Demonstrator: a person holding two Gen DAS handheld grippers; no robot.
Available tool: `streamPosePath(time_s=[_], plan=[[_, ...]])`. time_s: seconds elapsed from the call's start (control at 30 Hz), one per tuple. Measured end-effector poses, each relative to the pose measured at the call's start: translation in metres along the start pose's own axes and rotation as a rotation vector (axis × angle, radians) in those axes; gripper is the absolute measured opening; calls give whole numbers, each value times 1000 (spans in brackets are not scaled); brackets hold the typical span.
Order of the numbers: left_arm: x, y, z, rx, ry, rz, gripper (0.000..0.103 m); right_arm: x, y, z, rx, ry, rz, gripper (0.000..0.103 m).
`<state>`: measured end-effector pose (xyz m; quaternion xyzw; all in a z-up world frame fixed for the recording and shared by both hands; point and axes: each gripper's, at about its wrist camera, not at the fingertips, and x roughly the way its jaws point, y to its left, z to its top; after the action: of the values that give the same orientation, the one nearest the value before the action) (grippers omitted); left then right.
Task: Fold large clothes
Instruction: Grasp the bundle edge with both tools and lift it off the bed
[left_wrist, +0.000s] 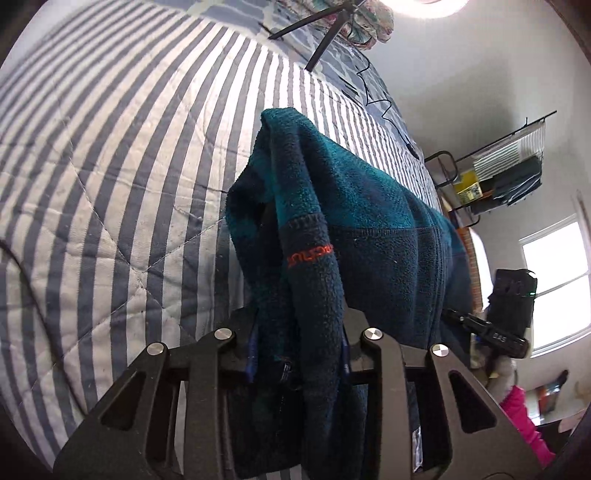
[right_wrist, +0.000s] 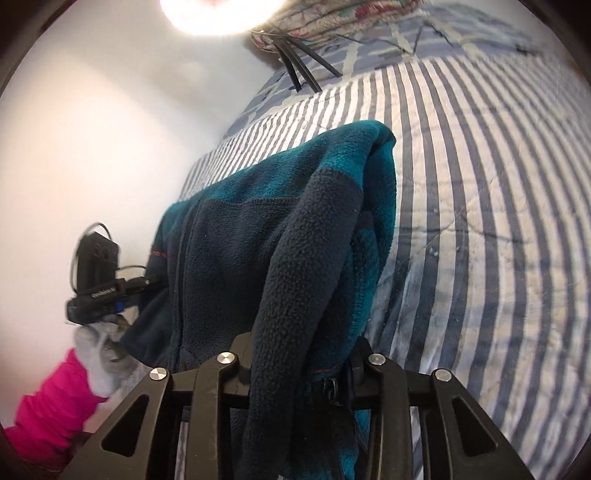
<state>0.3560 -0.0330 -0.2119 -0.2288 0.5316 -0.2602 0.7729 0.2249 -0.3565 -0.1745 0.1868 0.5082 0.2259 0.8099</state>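
A teal and navy fleece jacket (left_wrist: 354, 206) with an orange logo hangs stretched between my two grippers above a blue-and-white striped quilt (left_wrist: 110, 155). My left gripper (left_wrist: 299, 343) is shut on one end of the jacket; the fabric bunches between its jaws and hides the fingertips. My right gripper (right_wrist: 301, 354) is shut on the other end of the jacket (right_wrist: 258, 229), which drapes over and hides its fingertips. The right gripper shows at the right in the left wrist view (left_wrist: 491, 332), and the left gripper at the left in the right wrist view (right_wrist: 99, 291).
The quilt (right_wrist: 480, 184) covers the bed. A black tripod (left_wrist: 325, 26) stands at the bed's far end near floral pillows (right_wrist: 332, 14). A wire rack (left_wrist: 506, 166) with items stands by the wall, beside a window (left_wrist: 557, 288). A pink sleeve (right_wrist: 48, 406) shows.
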Motion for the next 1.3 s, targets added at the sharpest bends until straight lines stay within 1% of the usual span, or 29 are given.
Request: streamPosePath(time_s=[0.1, 0.13, 0.33, 0.53, 0.67, 0.83, 0.97, 1.1, 1.3], plan=[[-4, -11, -3, 20, -7, 17, 30, -5, 17, 0, -36, -14, -54, 30], [-5, -16, -5, 31, -5, 26, 29, -8, 25, -1, -56, -11, -86, 29], [-8, -49, -20, 91, -11, 62, 29, -34, 54, -5, -129, -27, -218, 27], [-4, -90, -28, 134, -18, 85, 29, -69, 62, -17, -197, -52, -310, 27], [1, -118, -31, 169, -37, 97, 29, -88, 65, -22, -230, -74, -350, 27], [11, -158, -30, 236, -76, 113, 29, -117, 52, -25, -226, -108, -366, 27], [30, -185, -22, 262, -82, 91, 29, -135, 35, -21, -207, -132, -384, 27], [49, -209, -10, 289, -82, 68, 29, -150, 11, -11, -185, -156, -398, 27], [83, -244, 11, 339, -86, 43, 29, -169, -36, 16, -135, -197, -419, 27]])
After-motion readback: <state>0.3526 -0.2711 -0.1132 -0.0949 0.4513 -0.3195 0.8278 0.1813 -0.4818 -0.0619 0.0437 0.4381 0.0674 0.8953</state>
